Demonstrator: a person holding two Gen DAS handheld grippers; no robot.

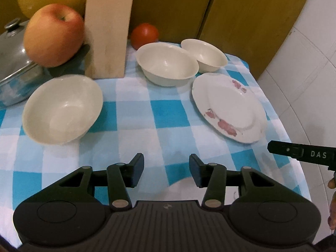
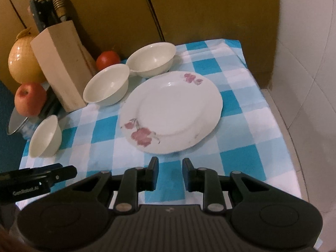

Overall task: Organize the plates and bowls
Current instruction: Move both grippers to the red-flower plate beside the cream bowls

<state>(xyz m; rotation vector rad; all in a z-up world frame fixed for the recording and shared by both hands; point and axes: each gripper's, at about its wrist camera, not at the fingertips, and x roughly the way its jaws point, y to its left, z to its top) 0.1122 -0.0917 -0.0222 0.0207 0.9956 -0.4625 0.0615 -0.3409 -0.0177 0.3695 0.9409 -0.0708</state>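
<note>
Both devices hang above the near edge of the surface (image 2: 241,109), which is covered with a blue and white checked cloth. The left hand-held gripper (image 1: 166,171) has its fingers apart and nothing between them; the right hand-held gripper (image 2: 170,173) also has its fingers apart, with a smaller gap, and it holds nothing.

The white plate (image 2: 171,111) with pink flowers lies flat on the cloth, just in front of the right hand-held gripper. Behind it stand two cream bowls that touch each other at the rims: the middle bowl (image 1: 167,64) and the far bowl (image 1: 204,55). A third cream bowl (image 1: 63,108) stands alone on the left side, well apart from the plate.

At the back left there is a wooden knife block (image 2: 61,67), a tomato (image 2: 108,59) near the wall, an apple (image 1: 53,34) resting on the lid of a metal pot (image 1: 14,63), and a large yellow fruit (image 2: 23,63) behind.
</note>
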